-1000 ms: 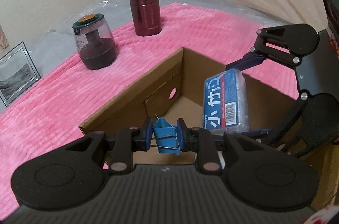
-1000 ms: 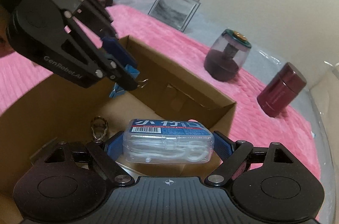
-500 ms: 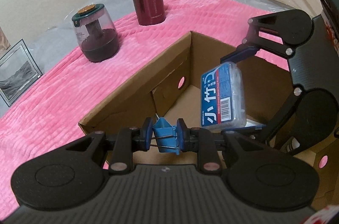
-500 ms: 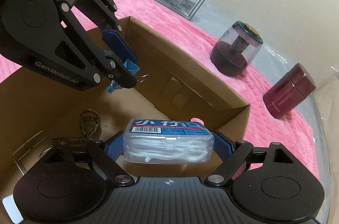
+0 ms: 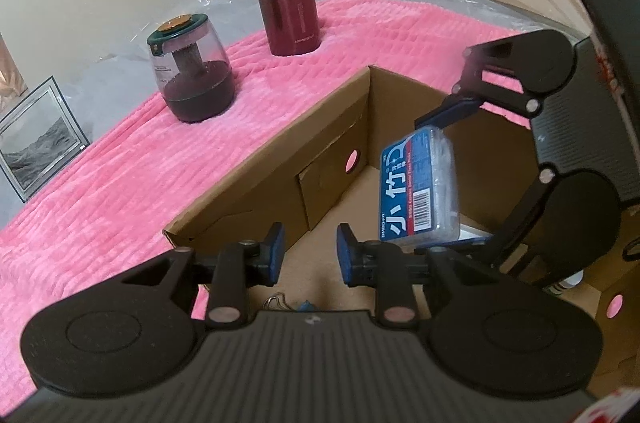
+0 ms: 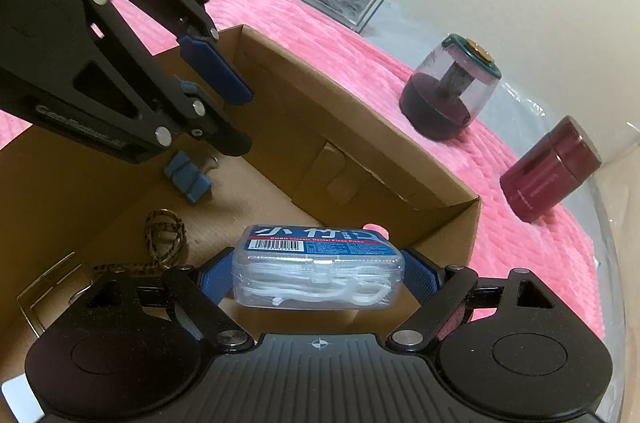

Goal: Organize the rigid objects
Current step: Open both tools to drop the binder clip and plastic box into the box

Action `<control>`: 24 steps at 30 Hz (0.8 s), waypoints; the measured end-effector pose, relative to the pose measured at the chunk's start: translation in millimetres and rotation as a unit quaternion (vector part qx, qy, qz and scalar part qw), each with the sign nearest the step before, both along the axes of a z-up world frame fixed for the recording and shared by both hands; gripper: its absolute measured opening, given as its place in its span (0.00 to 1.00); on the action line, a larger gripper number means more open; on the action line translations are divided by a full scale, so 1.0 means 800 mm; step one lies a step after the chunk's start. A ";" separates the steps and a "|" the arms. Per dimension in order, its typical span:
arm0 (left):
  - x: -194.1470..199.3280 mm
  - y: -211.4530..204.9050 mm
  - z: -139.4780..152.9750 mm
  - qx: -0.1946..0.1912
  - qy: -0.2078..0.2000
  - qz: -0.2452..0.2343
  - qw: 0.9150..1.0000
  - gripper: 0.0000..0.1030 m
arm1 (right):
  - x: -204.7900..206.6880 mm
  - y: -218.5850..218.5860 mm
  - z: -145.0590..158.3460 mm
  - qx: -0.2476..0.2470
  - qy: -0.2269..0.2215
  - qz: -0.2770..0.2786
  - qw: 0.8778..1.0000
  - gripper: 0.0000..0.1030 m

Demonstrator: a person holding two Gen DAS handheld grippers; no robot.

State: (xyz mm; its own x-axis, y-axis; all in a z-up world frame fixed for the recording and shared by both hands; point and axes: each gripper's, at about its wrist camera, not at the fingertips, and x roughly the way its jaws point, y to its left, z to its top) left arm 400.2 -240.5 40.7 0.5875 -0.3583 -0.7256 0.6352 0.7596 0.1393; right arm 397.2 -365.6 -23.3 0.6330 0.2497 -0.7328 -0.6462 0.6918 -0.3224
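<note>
Gripping the clear floss-pick box [image 6: 318, 269] in my right tool [image 6: 320, 275] over the cardboard box [image 6: 360, 159], my left tool [image 5: 310, 255] opens empty above what looks like a blue binder clip [image 6: 187, 176].

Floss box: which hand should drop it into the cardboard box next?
Right. The right gripper clamps the floss box just above the cardboard box floor. The left gripper is empty, and the blue binder clip lies inside.

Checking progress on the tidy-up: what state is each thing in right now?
left tool: opening, nothing between its pads
right tool: shut on floss box
floss box: held over the cardboard box
binder clip: lying in the cardboard box
maroon canister: upright, lid on
</note>
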 end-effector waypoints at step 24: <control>-0.015 0.010 0.013 -0.022 -0.011 0.006 1.000 0.23 | 0.015 0.008 -0.001 -0.011 -0.032 -0.016 0.999 0.81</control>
